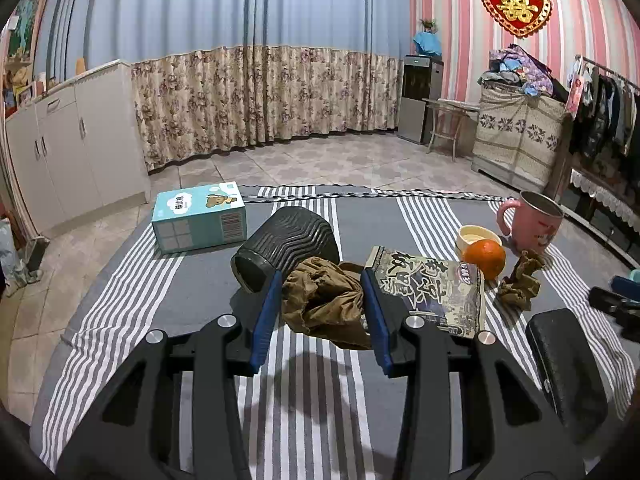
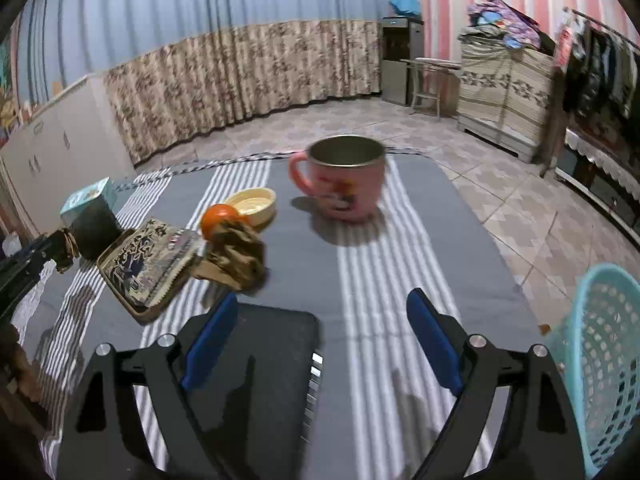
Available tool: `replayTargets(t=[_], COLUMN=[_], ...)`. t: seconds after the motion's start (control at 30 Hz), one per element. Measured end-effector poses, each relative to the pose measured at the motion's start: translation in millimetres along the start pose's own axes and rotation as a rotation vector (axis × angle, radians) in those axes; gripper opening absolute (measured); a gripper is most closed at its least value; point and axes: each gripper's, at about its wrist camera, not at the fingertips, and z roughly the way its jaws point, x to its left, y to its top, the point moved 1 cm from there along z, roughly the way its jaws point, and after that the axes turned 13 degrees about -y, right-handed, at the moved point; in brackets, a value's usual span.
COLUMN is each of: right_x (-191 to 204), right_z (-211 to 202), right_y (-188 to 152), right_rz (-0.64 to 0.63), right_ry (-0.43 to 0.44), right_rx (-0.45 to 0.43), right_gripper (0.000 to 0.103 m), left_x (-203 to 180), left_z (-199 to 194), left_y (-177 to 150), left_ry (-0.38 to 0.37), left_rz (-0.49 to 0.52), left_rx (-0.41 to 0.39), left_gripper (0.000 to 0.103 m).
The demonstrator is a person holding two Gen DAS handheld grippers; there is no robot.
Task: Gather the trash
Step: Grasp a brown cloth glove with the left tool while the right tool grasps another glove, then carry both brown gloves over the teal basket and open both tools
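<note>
Gripping a crumpled brown paper wad between blue pads, left gripper narrowed onto it, wad creased, bunched, raised above the grey striped cloth. Behind it, left to right: teal tissue box, ribbed dark cylinder on its side, printed packet, cream dish, orange, second brown crumpled wad lying beside the orange, pink mug. Spread wide and empty, right gripper over a black case, same second wad ahead-left, teal perforated basket at far right.
</note>
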Motion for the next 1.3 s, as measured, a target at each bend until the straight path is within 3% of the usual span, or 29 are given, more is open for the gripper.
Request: replayTargets(t=[0.43,0.6,0.67,0.77,1.07,1.3], right_x=[59.9,72.5,72.6,71.1,7.0,-72.7], right_z=[40.8,57.4,58.6,48.4,-10.8,-55.0], right_y=[27.3,31.5,32.4,32.1,37.4,10.6], right_rz=[-0.141,-0.171,-0.163,-0.179,-0.067,-0.032], right_ry=[-0.004,0.033,0.080,0.075,0.081,-0.007], right_rx=[0.054,0.120,0.134,0.089,-0.038,-0.093], right_gripper=[0.083,0.057,0.039,0.038,0.038,0.038], left_x=[14.4,13.6,14.0,14.1,1.8,-31.1], left_z=[9.4,10.3,10.6,10.6,2.9,-17.6], left_y=[-7.0,-9.9,-10.1,-10.1,-7.0,-5.5], left_ry=[-0.019,-0.020,-0.019,-0.021,-0.015,-0.048], left_rz=[-0.058,-0.068,-0.067,-0.067,-0.037,-0.005], left_rx=[0.019,0.018,0.019,0.020,0.022,0.019], left_gripper=[0.040,0.040,0.040,0.040,0.040,0.040])
